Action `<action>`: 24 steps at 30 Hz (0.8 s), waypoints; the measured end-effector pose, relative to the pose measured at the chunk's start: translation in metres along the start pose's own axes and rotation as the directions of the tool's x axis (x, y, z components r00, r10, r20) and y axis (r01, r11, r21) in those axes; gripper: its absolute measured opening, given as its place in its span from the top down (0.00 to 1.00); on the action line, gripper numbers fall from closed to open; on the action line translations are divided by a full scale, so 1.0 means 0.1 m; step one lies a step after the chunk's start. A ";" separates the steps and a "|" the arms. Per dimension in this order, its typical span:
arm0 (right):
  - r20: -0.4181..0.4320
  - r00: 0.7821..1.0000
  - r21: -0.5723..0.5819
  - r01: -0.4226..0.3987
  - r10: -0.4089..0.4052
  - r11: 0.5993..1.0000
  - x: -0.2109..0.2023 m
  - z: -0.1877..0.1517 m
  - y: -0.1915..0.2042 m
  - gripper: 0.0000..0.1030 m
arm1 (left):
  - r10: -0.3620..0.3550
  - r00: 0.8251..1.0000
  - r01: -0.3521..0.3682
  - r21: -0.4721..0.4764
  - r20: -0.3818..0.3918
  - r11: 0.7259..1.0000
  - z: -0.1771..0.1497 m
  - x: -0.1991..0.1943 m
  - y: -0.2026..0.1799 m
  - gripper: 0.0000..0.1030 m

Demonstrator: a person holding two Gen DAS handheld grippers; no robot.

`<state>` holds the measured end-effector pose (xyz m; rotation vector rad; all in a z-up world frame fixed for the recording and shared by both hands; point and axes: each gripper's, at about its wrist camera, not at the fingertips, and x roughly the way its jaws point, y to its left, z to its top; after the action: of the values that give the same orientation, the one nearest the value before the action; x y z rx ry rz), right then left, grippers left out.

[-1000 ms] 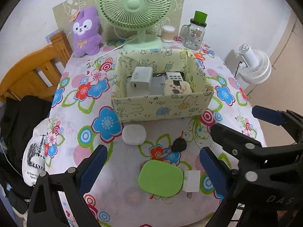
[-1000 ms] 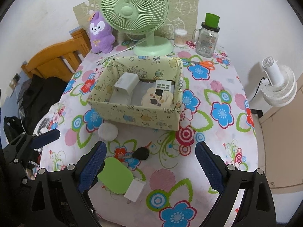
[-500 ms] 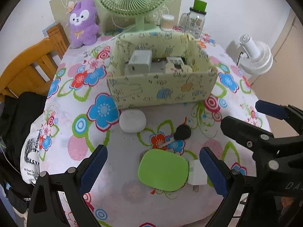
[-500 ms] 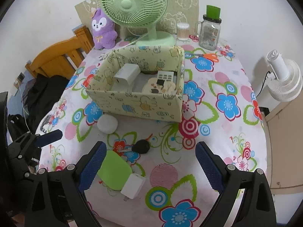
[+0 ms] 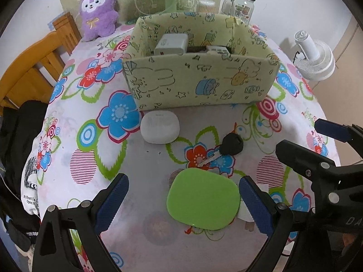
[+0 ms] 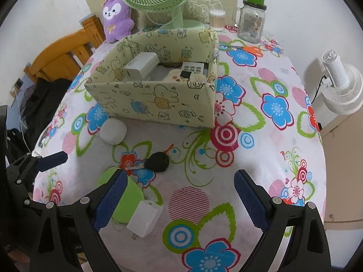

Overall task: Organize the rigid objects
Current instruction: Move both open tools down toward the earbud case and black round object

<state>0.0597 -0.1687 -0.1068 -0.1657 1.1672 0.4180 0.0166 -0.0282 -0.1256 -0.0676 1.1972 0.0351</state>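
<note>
Left wrist view: the left gripper [image 5: 183, 204] sits lower and nearer the table than one second ago; the patterned box [image 5: 199, 83] appears larger. Its jaws are spread wide and hold nothing, flanking the green case [image 5: 203, 198] without contact. The right gripper [image 6: 179, 198] is likewise wide open and empty, above the white charger [image 6: 145, 217]. The black key [image 5: 231, 145] lies between case and box.
</note>
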 end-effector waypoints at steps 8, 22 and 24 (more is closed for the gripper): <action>-0.027 1.000 0.001 0.004 -0.004 1.000 0.19 0.00 -0.01 0.07 | 0.013 1.000 -0.013 -0.014 -0.012 1.000 0.04 0.16 0.05 0.04; -0.037 0.999 0.033 0.015 -0.014 0.999 0.46 0.13 -0.03 0.09 | 0.061 0.998 -0.061 0.016 -0.016 0.998 0.23 0.43 0.10 0.06; -0.043 0.999 0.037 0.027 -0.025 0.999 0.51 0.15 -0.04 0.10 | 0.065 0.998 -0.064 0.017 -0.019 0.998 0.25 0.46 0.12 0.06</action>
<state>0.0907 -0.1557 -0.1477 -0.1572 1.2124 0.3707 0.0562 -0.0150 -0.1600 -0.0149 1.2188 0.0815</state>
